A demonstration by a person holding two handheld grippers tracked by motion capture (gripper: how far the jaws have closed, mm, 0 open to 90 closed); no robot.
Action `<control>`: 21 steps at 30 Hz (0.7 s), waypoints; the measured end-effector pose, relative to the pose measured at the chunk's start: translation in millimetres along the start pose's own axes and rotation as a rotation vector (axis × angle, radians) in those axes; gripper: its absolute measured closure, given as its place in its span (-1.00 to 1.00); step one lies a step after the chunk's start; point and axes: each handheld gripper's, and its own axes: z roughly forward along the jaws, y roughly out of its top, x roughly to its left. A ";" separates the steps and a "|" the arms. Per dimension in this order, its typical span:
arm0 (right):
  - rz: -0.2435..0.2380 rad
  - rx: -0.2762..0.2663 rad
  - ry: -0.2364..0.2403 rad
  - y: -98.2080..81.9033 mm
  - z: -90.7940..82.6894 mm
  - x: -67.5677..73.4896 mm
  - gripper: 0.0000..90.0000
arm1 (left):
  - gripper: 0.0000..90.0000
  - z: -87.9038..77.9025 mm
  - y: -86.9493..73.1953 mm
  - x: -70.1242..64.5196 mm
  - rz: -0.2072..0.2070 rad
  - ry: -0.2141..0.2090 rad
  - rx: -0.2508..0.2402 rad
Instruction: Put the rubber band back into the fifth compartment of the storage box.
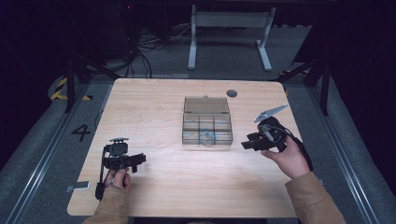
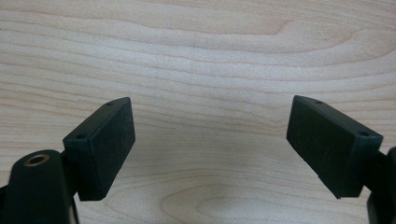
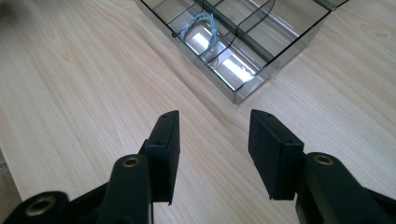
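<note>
The left hand-held gripper (image 1: 135, 162) sits at the lower left of the high view, held low over the bench (image 1: 159, 186) by the person's left hand (image 1: 119, 179), its jaws pointing toward the frame's right. In the left gripper view (image 2: 210, 140) the 2 jaws stand wide apart with bare wood grain between them, and their bases are cut off by the bottom corners. The right hand-held gripper (image 1: 246, 142) is at the right of centre in the high view, gripped by the right hand (image 1: 289, 158), jaws aimed left at the box and a grey 3-cornered plate on top. In the right gripper view (image 3: 214, 149) its jaws are parted to a moderate gap, holding nothing.

The clear plastic compartment box (image 1: 207, 126) stands at the middle of the bench with its lid raised at the far side. In the right gripper view (image 3: 252, 91) it fills the upper centre, and its far side is cut off by the top edge. One compartment in the near row holds a small bluish-grey loop (image 3: 201, 23), perhaps cord or wire; what it is cannot be made out. In the high view the loop (image 1: 207, 136) is a faint tangle. Glare on the box floor hides detail in neighbouring compartments.

A small dark round disc (image 1: 231, 93) lies near the bench's far edge, well apart from the box.
</note>
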 end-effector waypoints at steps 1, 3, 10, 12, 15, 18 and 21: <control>0.005 -0.002 0.003 -1.9 0.1 0.3 0.20 | -0.64 0.2 -0.2 -0.4 0.000 0.000 -0.001; 0.005 -0.019 0.014 -9.4 1.2 0.6 0.21 | -0.64 0.1 -0.2 -0.7 0.002 0.000 0.000; 0.023 -0.008 0.015 -33.8 13.5 3.2 0.21 | -0.64 -0.5 0.2 -0.4 -0.001 -0.005 -0.002; 0.030 -0.009 0.024 -36.1 15.3 3.4 0.21 | -0.64 -0.3 0.2 -0.5 0.001 -0.005 -0.001; 0.011 0.006 0.018 -42.3 21.7 4.1 0.22 | -0.64 -0.7 0.2 -1.0 0.003 -0.006 0.003; 0.005 -0.006 0.013 -45.6 24.7 4.7 0.20 | -0.64 -0.4 0.4 -0.7 0.002 -0.004 0.002; -0.032 -0.030 -0.008 -49.9 29.1 7.5 0.19 | -0.64 -0.6 0.4 -0.8 0.003 -0.006 0.003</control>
